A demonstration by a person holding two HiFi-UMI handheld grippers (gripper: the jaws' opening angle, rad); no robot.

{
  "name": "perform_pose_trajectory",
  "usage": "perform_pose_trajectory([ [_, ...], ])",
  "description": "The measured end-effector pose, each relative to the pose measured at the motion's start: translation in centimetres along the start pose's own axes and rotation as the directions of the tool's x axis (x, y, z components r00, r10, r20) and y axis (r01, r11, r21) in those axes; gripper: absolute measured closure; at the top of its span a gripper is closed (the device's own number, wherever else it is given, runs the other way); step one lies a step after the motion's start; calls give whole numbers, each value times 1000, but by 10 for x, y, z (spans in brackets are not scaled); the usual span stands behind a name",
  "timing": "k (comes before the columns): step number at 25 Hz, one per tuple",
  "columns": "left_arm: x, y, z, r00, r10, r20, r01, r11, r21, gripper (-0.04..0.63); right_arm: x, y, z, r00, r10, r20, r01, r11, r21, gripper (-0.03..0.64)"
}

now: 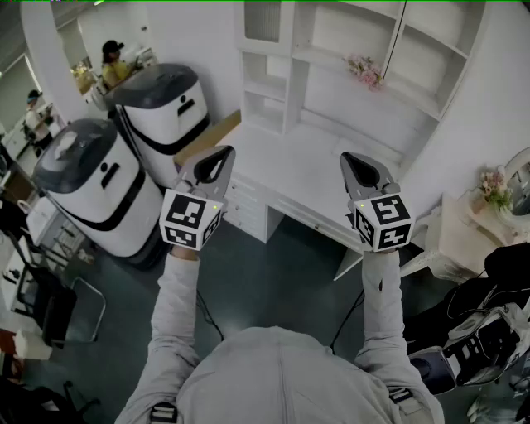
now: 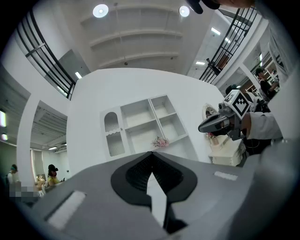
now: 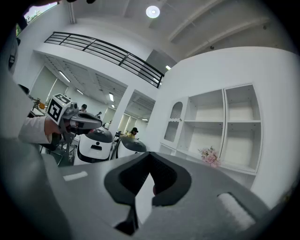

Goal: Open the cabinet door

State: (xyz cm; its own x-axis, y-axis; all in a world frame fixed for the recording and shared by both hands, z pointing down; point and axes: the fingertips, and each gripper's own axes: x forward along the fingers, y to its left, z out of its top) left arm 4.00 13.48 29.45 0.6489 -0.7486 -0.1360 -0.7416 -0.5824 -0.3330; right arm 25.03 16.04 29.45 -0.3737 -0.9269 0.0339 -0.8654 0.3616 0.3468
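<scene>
The white wall unit has a narrow cabinet door (image 1: 263,21) with an arched mesh panel at its upper left; it stands closed. The same door (image 2: 112,133) shows in the left gripper view, and in the right gripper view the door (image 3: 174,124) sits left of open shelves. My left gripper (image 1: 217,157) hovers over the front left of the white desk (image 1: 298,166), jaws shut with nothing in them. My right gripper (image 1: 354,161) is held level over the desk's front right, also shut and empty. Both are well short of the door. The left gripper (image 2: 151,154) and the right gripper (image 3: 150,154) point toward the unit.
Pink flowers (image 1: 365,70) lie on a shelf. Two large white-and-grey rounded machines (image 1: 170,108) (image 1: 95,190) stand left of the desk. Desk drawers (image 1: 244,207) are below my left gripper. A small white side table (image 1: 464,232) with flowers is at right. People sit far left.
</scene>
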Motion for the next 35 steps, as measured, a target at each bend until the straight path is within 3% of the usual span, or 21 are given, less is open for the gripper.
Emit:
perform_pose_trajectory([
  [6, -6, 5, -6, 1000, -14, -4, 14, 1000, 8, 578, 4, 15, 1, 1000, 6, 7, -6, 1000, 6, 617],
  [12, -9, 17, -15, 1000, -24, -6, 24, 1000, 2, 578, 10, 20, 2, 999, 13, 37, -17, 993, 113, 615],
  [18, -21, 30, -32, 998, -49, -34, 48, 999, -21, 578, 18, 26, 4, 998, -55, 17, 53, 994, 92, 615],
  [27, -31, 55, -51, 998, -34, -51, 33, 999, -15, 578, 42, 56, -1, 999, 51, -14, -49, 989, 142, 615],
  [35, 3, 80, -77, 997, -13, -71, 11, 1000, -27, 578, 88, 34, -14, 999, 52, -8, -51, 990, 135, 615],
])
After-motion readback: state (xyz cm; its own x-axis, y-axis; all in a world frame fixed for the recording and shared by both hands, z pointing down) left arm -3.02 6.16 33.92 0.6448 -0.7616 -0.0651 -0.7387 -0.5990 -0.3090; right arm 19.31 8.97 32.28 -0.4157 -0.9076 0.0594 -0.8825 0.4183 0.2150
